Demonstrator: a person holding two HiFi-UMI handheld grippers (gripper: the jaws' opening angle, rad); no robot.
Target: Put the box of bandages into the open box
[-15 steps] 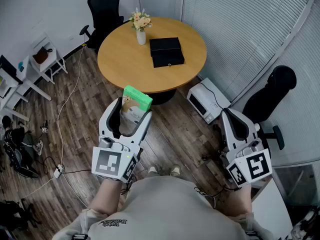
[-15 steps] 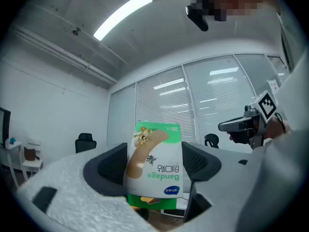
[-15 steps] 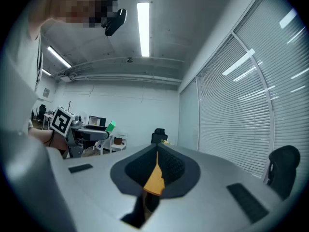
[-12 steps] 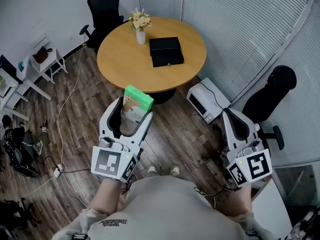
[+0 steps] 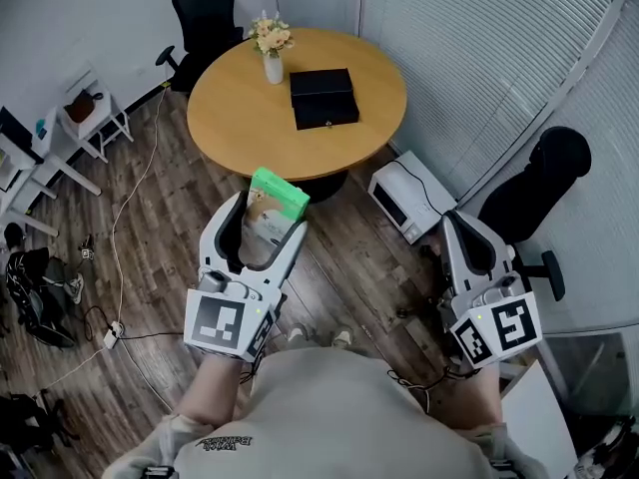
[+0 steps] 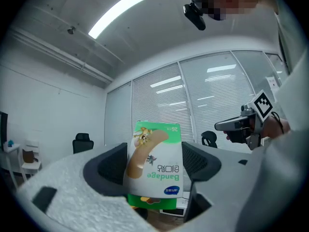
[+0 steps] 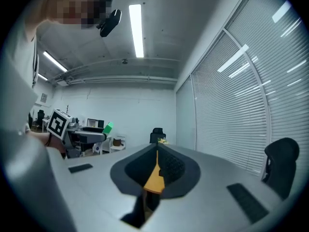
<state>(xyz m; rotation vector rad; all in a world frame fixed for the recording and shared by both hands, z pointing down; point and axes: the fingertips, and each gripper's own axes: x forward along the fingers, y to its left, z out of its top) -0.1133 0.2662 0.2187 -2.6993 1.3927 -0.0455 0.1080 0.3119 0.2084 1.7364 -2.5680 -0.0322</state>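
Clamped in the left gripper [image 5: 266, 226], jaws spread wide with the pads against its two sides: the box of bandages [image 5: 276, 196], upright in mid-air, green end uppermost, over the wood floor [image 5: 339, 267] and just short of the near edge of the round table [image 5: 240, 118] at 12 o'clock. On that table, toward 1 o'clock, the open box [image 5: 323, 98], black, in two flat halves, well apart from the carried box. Near the far rim at 12 o'clock, a vase of flowers [image 5: 272, 46]. Bare tabletop between the near edge and the open box. Held low at 3 o'clock, the right gripper [image 5: 467, 236], jaws pressed together on nothing. Hemming the floor: a white appliance [image 5: 411, 196] at 2 o'clock just beside the table's foot, a black chair [image 5: 539, 190] past it against the blinds [image 5: 479, 38], another black chair beyond the table at 11 o'clock, a small white side table [image 5: 95, 123] at 10 o'clock. Open floor straight ahead up to the table edge. Printed on the box's white face, upside down in the left gripper view: "Bandage" in green, larger characters next to it, a cartoon plaster picture, small figures on the green band too fine to read surely.
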